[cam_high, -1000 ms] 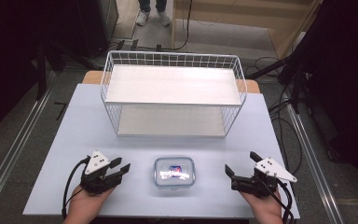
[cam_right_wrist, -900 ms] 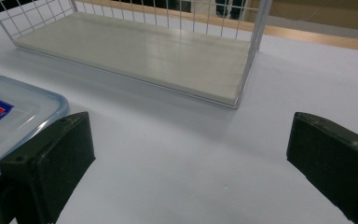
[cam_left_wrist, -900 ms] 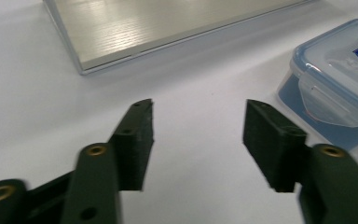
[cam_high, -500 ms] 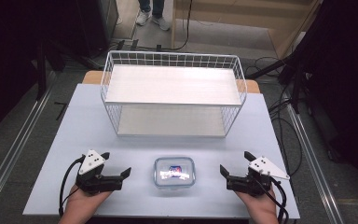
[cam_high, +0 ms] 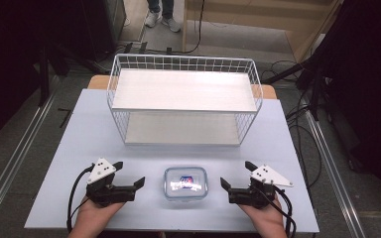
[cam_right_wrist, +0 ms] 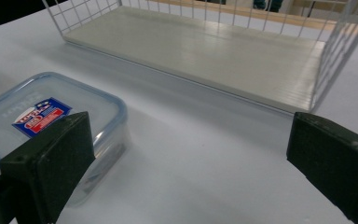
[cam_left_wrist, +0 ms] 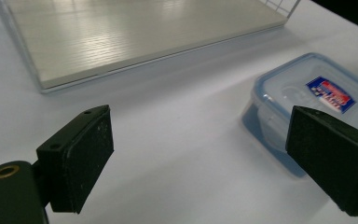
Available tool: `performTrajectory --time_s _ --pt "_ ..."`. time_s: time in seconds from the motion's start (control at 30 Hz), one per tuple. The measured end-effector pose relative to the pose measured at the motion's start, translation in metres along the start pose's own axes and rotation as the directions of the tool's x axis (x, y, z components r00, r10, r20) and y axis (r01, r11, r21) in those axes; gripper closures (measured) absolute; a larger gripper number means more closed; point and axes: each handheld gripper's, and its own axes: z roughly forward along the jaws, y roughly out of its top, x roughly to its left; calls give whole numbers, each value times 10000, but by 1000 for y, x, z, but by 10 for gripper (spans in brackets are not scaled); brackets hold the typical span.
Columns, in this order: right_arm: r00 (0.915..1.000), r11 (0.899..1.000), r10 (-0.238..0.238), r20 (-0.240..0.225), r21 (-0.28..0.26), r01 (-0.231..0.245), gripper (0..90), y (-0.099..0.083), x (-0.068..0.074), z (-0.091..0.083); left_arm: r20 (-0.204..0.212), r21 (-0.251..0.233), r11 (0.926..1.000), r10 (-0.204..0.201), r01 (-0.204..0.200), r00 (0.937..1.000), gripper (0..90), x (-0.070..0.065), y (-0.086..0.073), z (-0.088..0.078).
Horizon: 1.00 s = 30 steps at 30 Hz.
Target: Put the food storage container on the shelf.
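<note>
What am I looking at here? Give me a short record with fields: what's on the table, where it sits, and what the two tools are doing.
Table: pale blue top
Box: clear plastic lidded box, red and blue label, near the front edge
Shelf: white wire rack with two boards, behind the box
Left hand-held gripper: to the left of the box, jaws just opened, nothing between them
Right hand-held gripper: to the right of the box, jaws open, nothing held
Contact: neither touches the box

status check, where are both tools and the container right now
Left tool and right tool both open, empty, flanking the container without touching. Container lidded, flat on table, in front of wire rack. Nothing between tools and container.
</note>
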Motion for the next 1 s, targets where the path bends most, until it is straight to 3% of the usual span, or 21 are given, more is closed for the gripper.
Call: performTrajectory --time_s 0.07,0.17,0.47,0.8,1.0 --pt "9999 10000 24 -120 22 -24 11 0 3 2 13 51 10000 47 -47 10000 79 -3 0 2" --pt "9996 9999 62 -263 117 -59 10 2 8 5 384 139 9999 31 -36 9993 80 -10 1 10" --pt "9985 9999 -106 -539 23 107 10 7 20 11 578 76 9994 321 -326 9978 81 -22 2 19" --pt "9948 9998 -125 -1011 110 137 13 14 40 24 980 411 9991 101 -141 9951 90 -28 3 31" --pt "9917 9984 -145 -1278 524 214 20 11 49 33 1560 827 9964 -299 171 9873 115 -33 1 38"
